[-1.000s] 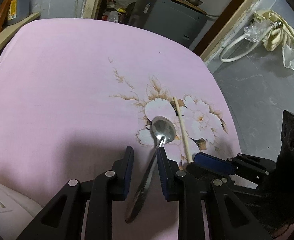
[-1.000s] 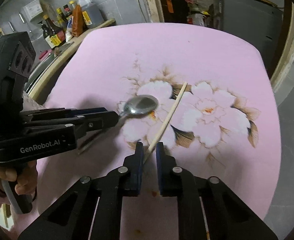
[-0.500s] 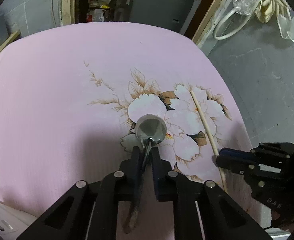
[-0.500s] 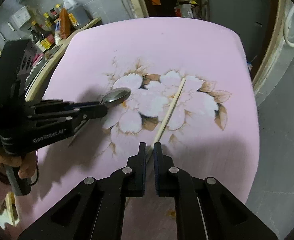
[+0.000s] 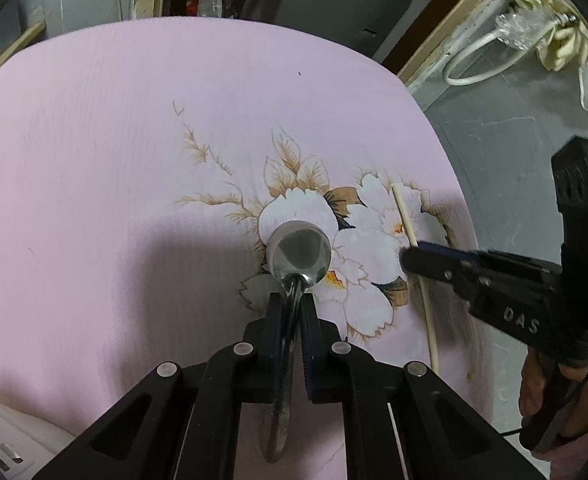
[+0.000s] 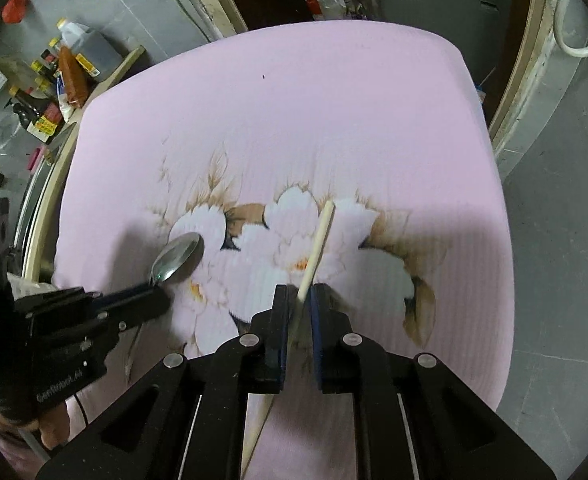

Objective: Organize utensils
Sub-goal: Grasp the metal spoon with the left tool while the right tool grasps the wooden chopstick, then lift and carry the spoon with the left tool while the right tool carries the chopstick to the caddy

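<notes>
A steel spoon (image 5: pixel 298 250) is held by its handle between the fingers of my left gripper (image 5: pixel 292 304), bowl pointing forward over the white flower print. It also shows in the right wrist view (image 6: pixel 177 258). A pale wooden chopstick (image 6: pixel 317 246) runs between the fingers of my right gripper (image 6: pixel 298 294), which is shut on it near its middle. In the left wrist view the chopstick (image 5: pixel 403 216) passes under my right gripper (image 5: pixel 407 256). Both utensils are over the pink flowered cloth (image 5: pixel 114 160).
The cloth-covered table (image 6: pixel 333 100) ends at the grey floor (image 6: pixel 565 240) on the right. Sauce bottles (image 6: pixel 50 92) stand on a shelf at the far left. A white hose and bag (image 5: pixel 533 44) lie on the floor beyond the table.
My left gripper closed on the spoon handle and has lifted it slightly. My right gripper has slid forward along the chopstick and holds it nearer its middle.
</notes>
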